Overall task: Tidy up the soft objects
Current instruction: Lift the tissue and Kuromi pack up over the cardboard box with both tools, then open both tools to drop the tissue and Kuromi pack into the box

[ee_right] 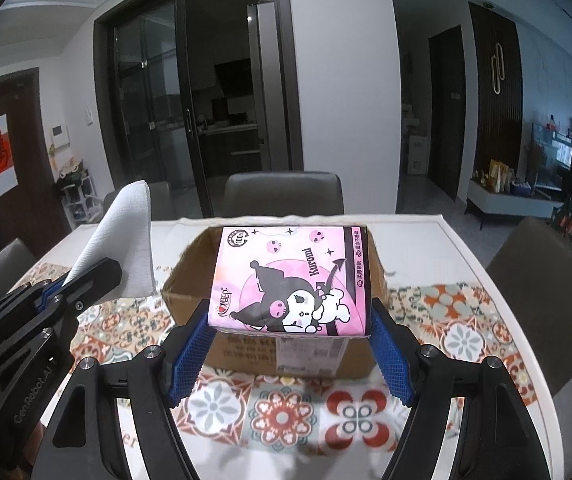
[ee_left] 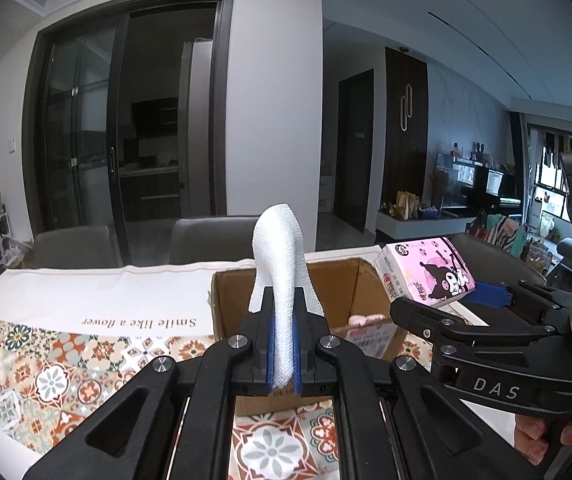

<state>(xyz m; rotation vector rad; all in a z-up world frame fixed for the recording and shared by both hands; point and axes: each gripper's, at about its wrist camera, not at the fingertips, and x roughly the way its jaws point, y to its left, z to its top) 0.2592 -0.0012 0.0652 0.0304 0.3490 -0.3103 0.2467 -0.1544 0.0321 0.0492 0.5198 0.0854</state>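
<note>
1. White cloth: textured woven fabric, folded, standing up out of the left gripper. Its lower end is pinched between the blue pads; the upper end droops over at the top. Held in the air over the near-left part of the box.
2. Tissue pack: pink soft pack printed with a cartoon figure and the word "Kuromi". Held flat, printed face up, above the box opening.
3. Left gripper: jaws drawn together, clamped on the white cloth. In the right wrist view it appears at the left edge with the cloth fanning up from it.
4. Right gripper: jaws set wide, blue pads pressing the two short sides of the tissue pack. A person's fingers wrap its handle.
5. Cardboard box: brown, open at the top, flaps up, shipping label on the near wall. A small pink item lies inside, too hidden to identify.
6. Tablecloth: patterned tiles in orange, grey and white, with a plain white band reading "Smile like a flower". The box stands on it.
7. Chairs: grey, at the table's far side, another at the right.
</note>
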